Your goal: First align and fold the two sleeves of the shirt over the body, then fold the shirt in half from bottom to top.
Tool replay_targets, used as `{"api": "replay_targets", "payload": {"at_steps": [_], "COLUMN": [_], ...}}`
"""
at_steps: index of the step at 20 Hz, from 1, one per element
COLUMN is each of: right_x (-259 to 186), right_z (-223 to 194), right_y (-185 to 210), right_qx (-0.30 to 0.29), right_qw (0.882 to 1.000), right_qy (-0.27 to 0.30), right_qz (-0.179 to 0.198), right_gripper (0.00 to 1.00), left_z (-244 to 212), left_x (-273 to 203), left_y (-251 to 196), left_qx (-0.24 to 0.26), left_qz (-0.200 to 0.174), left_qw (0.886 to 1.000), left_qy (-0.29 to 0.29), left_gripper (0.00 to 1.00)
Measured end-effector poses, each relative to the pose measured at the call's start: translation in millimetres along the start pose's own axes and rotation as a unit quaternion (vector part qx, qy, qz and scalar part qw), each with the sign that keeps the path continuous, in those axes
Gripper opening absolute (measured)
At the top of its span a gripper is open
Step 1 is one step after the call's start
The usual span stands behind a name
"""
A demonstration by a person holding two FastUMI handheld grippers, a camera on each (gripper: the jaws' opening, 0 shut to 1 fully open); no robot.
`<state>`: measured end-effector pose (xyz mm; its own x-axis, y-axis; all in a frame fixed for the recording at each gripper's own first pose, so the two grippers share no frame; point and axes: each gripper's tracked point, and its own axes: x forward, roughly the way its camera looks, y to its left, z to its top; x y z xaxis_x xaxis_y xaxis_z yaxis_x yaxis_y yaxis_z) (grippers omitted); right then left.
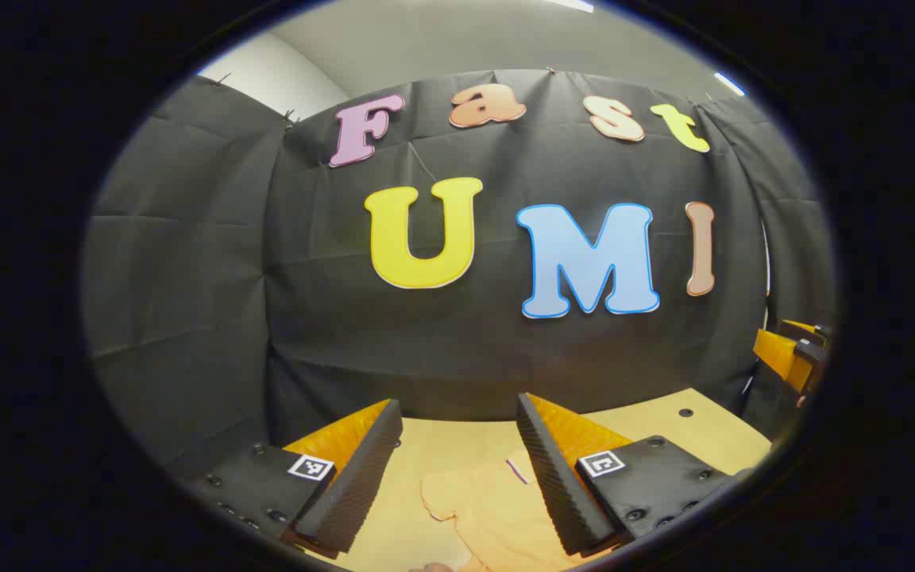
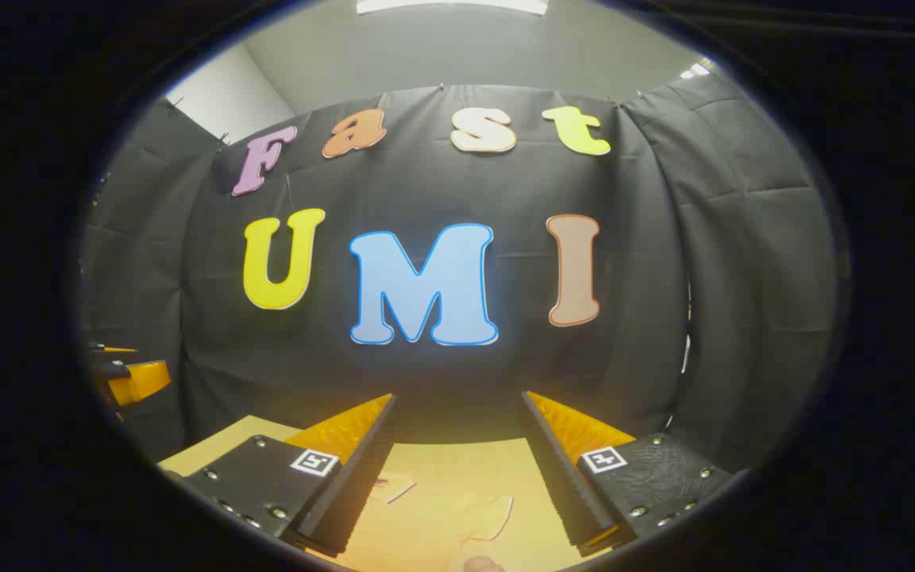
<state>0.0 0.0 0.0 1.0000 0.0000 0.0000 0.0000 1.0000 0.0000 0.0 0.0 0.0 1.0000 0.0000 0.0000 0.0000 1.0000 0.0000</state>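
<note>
**Both grippers hovering open above the shirt**

L gripper (image 1: 457,469) is hanging above the table (image 1: 688,433) w/ its two fingers spread wide, nothing btwn them, touching nothing. In the left gripper view the shirt (image 1: 497,508) is lying flat on the table below, showing btwn the fingers & running toward the table's near edge; one sleeve (image 1: 445,496) is sticking out to the view's left, apart from the body, and the collar end is pointing toward the far edge. At that view's right edge the other gripper (image 1: 795,357) is showing, up off the table by its right side.

R gripper (image 2: 457,469) is likewise hanging released, fingers wide apart, gripping nothing. In the right gripper view the shirt (image 2: 442,520) is lying on the table (image 2: 211,449) under the gap btwn the fingers, a sleeve (image 2: 489,516) reaching to the view's right. L gripper (image 2: 136,381) is showing at that view's left edge, raised near the table's left corner; can't tell its jaw state from there
</note>
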Motion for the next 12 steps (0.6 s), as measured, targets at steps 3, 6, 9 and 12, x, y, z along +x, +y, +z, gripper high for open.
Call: {"api": "replay_targets", "payload": {"at_steps": [3,6,9,12], "right_x": [6.1,9.9,15.7,21.5], "right_z": [-11.4,-16.0,-22.4,-26.0], "right_y": [-4.7,-7.6,-5.2,-1.8], "right_qx": [0.004,0.009,0.008,0.008], "right_qw": [1.0,1.0,1.0,0.999], "right_qy": [0.014,0.019,0.025,0.029], "right_qz": [0.001,0.0,0.006,0.014], "right_gripper": [0.96,0.96,0.96,0.96], "left_z": [2.5,3.2,2.9,2.5], "left_x": [-0.7,2.6,7.5,10.0], "left_y": [5.9,6.6,5.6,7.0], "left_qx": [0.003,0.001,-0.003,-0.001], "left_qz": [0.005,0.008,0.01,0.015], "left_qw": [1.0,1.0,1.0,1.0], "left_qy": [-0.005,-0.007,-0.006,-0.007], "left_gripper": [0.95,0.97,0.96,0.95]}}
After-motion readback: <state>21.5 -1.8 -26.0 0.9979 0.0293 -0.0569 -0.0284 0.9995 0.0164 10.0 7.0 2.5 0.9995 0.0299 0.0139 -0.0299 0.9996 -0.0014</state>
